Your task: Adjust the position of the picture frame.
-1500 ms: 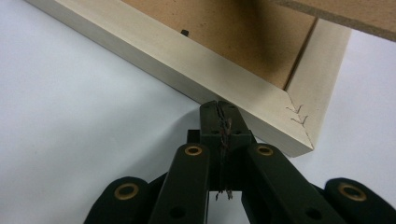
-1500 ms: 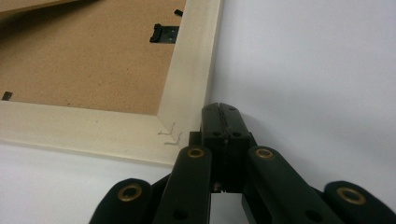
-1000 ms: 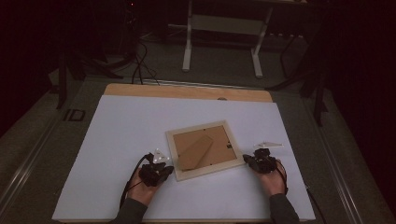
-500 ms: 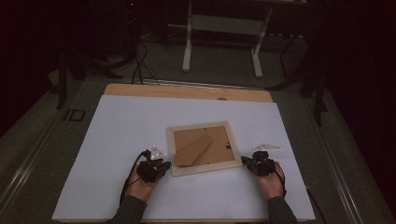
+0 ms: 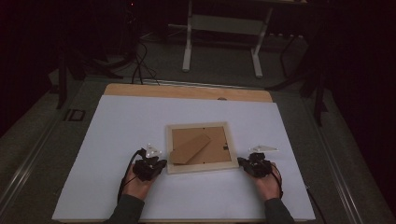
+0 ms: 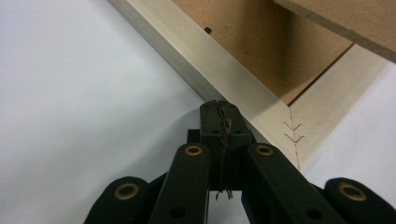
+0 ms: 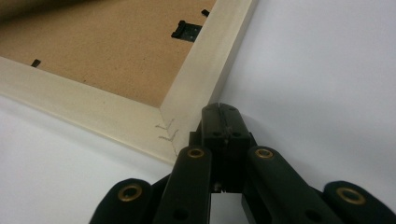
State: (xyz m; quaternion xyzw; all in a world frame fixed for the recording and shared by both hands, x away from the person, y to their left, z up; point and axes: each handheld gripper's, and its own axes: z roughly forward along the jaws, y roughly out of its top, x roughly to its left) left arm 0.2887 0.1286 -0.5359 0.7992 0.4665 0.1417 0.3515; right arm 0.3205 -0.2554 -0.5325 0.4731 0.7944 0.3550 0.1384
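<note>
Nearest, flanking the picture frame (image 5: 201, 147): left gripper (image 5: 150, 167) at its near left corner, jaws pressed together on nothing, tips against the frame's outer edge; right gripper (image 5: 252, 166) at its near right corner, jaws likewise closed and empty, tips at the edge. Frame face down on the white board (image 5: 116, 135), brown backing (image 5: 184, 137) up, stand flap (image 5: 189, 148) lying across it.

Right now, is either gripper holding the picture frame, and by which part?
Neither. Both the left gripper and right gripper are shut with nothing between them, tips against the picture frame at its near corners.
</note>
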